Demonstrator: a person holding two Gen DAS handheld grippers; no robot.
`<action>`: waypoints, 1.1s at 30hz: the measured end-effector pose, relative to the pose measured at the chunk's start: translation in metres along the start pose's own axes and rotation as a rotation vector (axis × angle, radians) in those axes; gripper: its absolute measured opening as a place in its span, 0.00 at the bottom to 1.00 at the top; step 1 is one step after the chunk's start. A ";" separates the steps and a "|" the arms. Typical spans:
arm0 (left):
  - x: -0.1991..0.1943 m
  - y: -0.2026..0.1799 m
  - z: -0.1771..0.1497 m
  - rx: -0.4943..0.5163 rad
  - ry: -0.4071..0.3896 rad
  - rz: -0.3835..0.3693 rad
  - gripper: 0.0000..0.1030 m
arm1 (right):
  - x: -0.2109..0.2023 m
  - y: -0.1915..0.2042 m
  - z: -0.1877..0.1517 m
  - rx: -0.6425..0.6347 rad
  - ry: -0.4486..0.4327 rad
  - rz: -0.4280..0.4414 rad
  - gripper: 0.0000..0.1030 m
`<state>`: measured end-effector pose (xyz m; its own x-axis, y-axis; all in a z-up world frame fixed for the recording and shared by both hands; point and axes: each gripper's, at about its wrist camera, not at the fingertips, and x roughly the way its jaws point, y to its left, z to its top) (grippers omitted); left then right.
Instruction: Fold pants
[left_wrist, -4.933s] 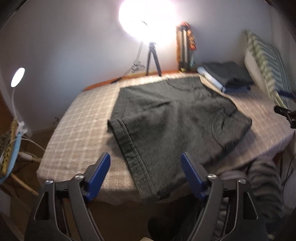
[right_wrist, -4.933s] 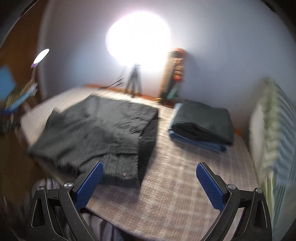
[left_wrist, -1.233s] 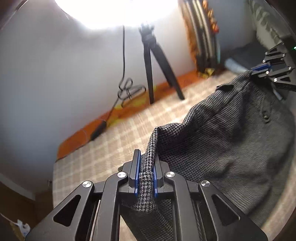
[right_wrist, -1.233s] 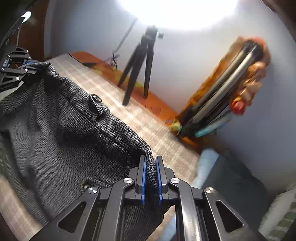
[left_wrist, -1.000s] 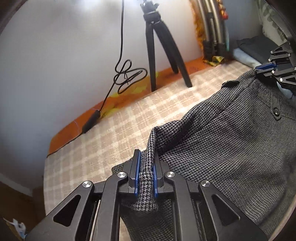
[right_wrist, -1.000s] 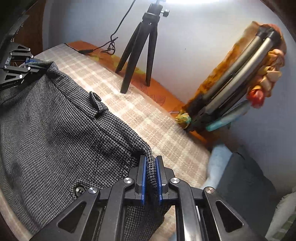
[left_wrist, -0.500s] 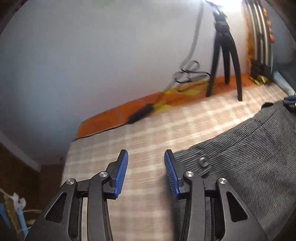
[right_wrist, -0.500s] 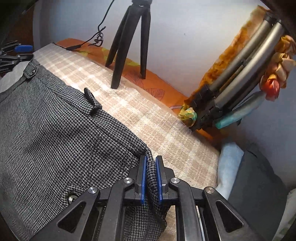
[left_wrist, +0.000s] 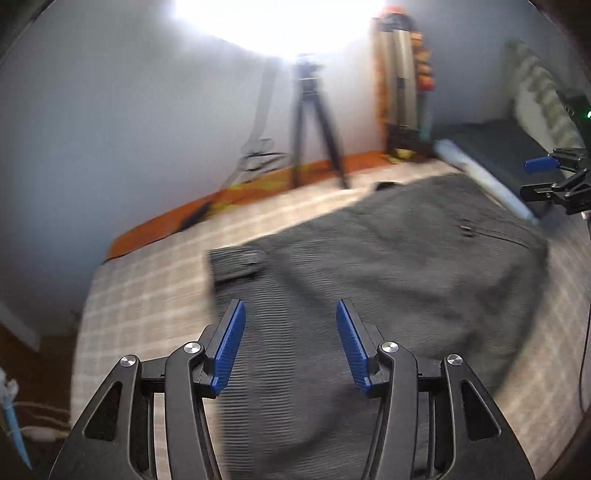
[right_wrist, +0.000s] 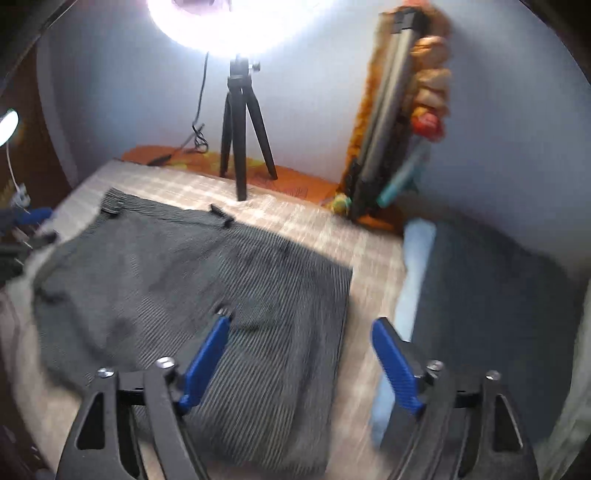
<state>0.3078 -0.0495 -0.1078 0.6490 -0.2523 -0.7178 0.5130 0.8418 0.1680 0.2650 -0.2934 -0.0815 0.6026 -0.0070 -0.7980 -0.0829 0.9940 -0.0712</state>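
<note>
The dark grey houndstooth pants (left_wrist: 388, 280) lie folded flat on the checked bed cover (left_wrist: 147, 295), waistband toward the wall. They also show in the right wrist view (right_wrist: 192, 280). My left gripper (left_wrist: 290, 343) is open and empty, raised above the pants' left part. My right gripper (right_wrist: 306, 362) is open and empty, above the pants' right edge. The right gripper also shows at the far right of the left wrist view (left_wrist: 554, 177). The frames are motion-blurred.
A stack of folded dark and light-blue clothes (right_wrist: 480, 295) lies right of the pants. A black tripod (right_wrist: 242, 136) with a bright ring light stands at the wall. A folded stand with orange cloth (right_wrist: 391, 122) leans there. A striped pillow (left_wrist: 535, 88) lies far right.
Both grippers let go of the waistband and opened, the left first. The pants now lie flat on the bed. Both grippers have pulled back and up from the waistband.
</note>
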 end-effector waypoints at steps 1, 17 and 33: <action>0.001 -0.011 0.002 0.016 -0.009 -0.002 0.49 | -0.013 0.000 -0.011 0.034 -0.005 0.000 0.89; 0.074 -0.077 -0.001 0.093 0.075 -0.002 0.50 | 0.007 -0.023 -0.113 0.721 0.048 0.319 0.91; 0.057 -0.087 -0.017 0.030 0.038 -0.069 0.51 | 0.036 -0.021 -0.107 0.886 -0.073 0.270 0.41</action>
<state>0.2904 -0.1290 -0.1745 0.5900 -0.2902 -0.7535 0.5727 0.8082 0.1372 0.2041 -0.3265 -0.1728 0.7020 0.2141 -0.6792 0.3906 0.6817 0.6186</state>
